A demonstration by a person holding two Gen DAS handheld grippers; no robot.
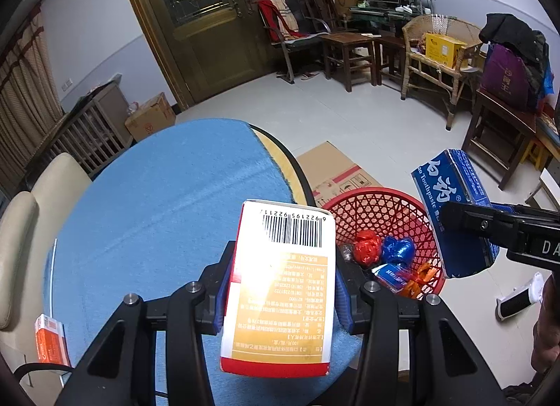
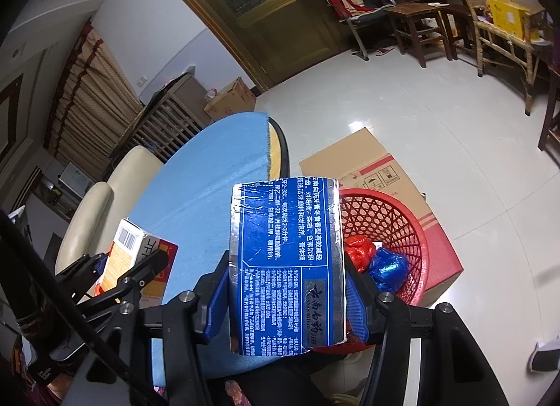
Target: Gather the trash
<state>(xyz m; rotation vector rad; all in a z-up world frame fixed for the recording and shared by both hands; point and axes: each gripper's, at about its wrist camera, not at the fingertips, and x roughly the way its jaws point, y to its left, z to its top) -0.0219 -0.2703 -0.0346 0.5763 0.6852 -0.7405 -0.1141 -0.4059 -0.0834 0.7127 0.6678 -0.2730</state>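
The left gripper (image 1: 280, 287) squeezes a white and gold cardboard box with a barcode (image 1: 280, 287) between its blue pads (image 1: 341, 304). The box sticks out past the fingers, above the near edge of the round table with the blue cloth (image 1: 157, 203). The right gripper (image 2: 287, 287) clamps a blue toothpaste box with silver edges (image 2: 287, 262) the same way. Just right of the table sits a red plastic basket (image 2: 392, 220) on the floor, with red and blue crumpled wrappers (image 2: 376, 259) inside. Both grippers tilt down. A small orange box (image 1: 52, 339) lies at the table's near left.
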